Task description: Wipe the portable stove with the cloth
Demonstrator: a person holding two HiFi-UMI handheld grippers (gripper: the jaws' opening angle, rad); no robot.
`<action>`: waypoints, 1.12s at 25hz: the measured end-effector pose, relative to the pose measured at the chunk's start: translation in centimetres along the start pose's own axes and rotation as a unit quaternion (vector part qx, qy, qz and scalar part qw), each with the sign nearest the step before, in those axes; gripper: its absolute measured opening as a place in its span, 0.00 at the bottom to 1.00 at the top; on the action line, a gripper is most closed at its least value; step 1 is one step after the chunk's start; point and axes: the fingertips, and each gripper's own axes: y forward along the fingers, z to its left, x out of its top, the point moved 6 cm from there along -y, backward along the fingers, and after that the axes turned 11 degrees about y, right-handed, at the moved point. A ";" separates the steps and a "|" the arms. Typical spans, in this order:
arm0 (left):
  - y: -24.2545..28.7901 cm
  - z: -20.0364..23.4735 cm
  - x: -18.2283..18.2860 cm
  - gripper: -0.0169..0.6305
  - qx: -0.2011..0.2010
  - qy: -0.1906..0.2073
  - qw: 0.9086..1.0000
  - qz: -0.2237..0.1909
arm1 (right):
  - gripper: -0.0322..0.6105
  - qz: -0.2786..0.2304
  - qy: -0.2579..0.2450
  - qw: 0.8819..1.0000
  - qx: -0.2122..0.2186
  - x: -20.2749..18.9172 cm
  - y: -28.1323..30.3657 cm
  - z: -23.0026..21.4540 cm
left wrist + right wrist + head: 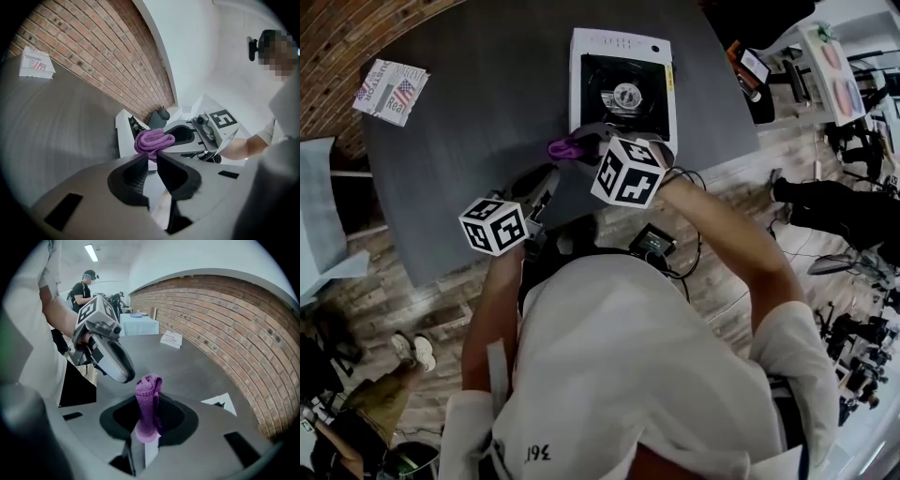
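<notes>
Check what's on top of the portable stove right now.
Only its round burner shows on the stove top. The purple cloth, clamped in the right gripper's jaws, is at the near edge; the gripper hides that edge.

purple cloth (pixel 148 408), white stove (pixel 623 42), grey table (pixel 487 122)

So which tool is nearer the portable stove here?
Right. The right tool, clamped on the purple cloth, sits at the near edge of the portable stove; the left tool hangs further back over the table, left of it.
</notes>
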 end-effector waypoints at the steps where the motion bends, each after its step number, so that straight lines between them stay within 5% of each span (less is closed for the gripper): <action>1: 0.1 0.6 0.6 0.12 -0.005 0.002 1.000 -0.002 | 0.21 0.001 0.002 1.000 -0.008 0.6 0.0 -0.6; 18: 1.3 11.2 7.4 0.12 -0.079 -0.009 0.997 -0.020 | 0.21 0.090 0.018 0.987 -0.132 8.4 7.9 -15.2; 28: 1.8 14.6 8.1 0.12 -0.099 -0.027 0.995 -0.013 | 0.21 0.166 -0.029 0.974 -0.149 8.7 13.1 -19.7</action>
